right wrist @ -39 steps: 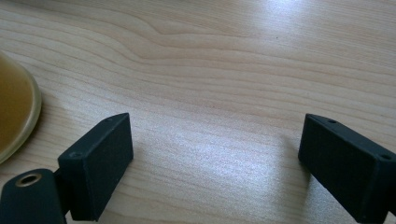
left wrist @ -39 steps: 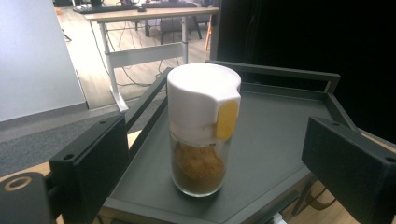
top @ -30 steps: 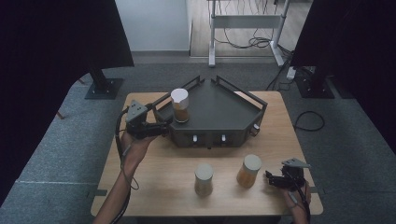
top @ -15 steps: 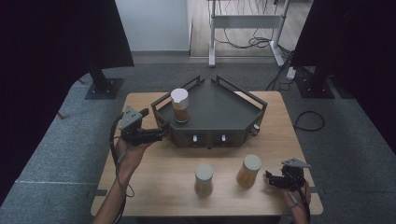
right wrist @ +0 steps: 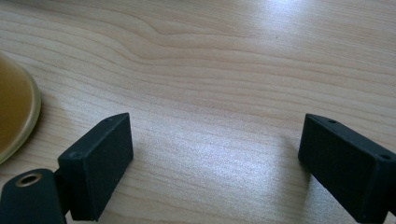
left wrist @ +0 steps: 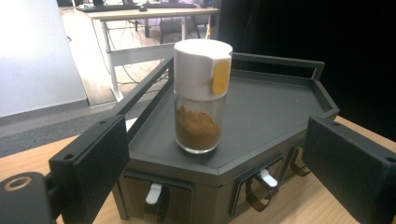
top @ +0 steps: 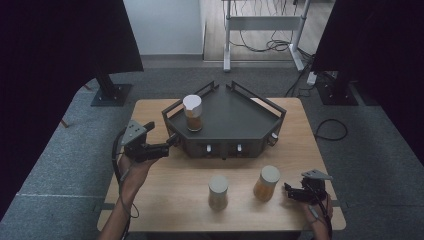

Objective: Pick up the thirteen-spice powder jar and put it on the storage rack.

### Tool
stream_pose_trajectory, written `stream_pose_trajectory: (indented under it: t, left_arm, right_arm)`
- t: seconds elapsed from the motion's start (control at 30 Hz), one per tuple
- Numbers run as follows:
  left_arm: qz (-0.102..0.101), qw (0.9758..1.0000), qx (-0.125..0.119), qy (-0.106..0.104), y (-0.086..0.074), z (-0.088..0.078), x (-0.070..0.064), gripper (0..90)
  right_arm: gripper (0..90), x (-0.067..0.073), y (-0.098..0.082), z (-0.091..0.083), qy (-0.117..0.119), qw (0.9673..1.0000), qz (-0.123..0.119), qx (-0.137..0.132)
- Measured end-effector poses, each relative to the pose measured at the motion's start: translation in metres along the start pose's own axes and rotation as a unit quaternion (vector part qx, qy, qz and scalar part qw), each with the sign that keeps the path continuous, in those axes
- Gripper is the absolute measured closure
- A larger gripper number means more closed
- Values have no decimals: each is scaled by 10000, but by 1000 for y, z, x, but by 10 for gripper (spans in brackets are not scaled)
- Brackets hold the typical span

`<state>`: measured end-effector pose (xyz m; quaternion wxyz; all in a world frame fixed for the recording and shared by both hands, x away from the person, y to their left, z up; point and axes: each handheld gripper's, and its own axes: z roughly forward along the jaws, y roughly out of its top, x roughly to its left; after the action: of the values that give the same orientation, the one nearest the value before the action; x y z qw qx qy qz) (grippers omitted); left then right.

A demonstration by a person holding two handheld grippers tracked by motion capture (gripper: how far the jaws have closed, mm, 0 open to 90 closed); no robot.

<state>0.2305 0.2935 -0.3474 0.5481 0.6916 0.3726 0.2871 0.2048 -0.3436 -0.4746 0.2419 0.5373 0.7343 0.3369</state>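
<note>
Since a second ago the left gripper has drawn back from the spice jar toward the table's left edge, while the right gripper has kept its place and the jars stand where they stood.

Nearest the person, at the front right of the wooden table, the right gripper lies low in the person's right hand, its jaws spread wide with nothing between them — in the right gripper view bare wood lies between them. Just beside it, to its left, stands an amber jar, whose rounded yellow edge shows at the left of that view; the two are close but apart. Further left stands a pale jar, apart from the amber one.

Midway up the table's left side, the left gripper points level toward the black tray stand, jaws wide apart and empty.

Farther off, on the stand's left part near its front edge, the spice jar stands upright — white cap with a yellow tab, brown powder in the glass. In the left gripper view it stands framed between the jaws, but well beyond them, untouched.
</note>
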Motion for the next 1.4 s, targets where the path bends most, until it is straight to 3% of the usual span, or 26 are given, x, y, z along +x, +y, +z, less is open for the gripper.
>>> stream_pose_trajectory:
  t: [0.87, 1.4]
  left_arm:
    - [-225, 9995, 188, 85, -28, 4, 9, 72]
    - [-227, 9991, 347, 107, -42, 7, 8, 73]
  right_arm:
    - [95, 0, 0, 0, -2, 10000, 1, 1]
    - [95, 0, 0, 0, -4, 10000, 2, 1]
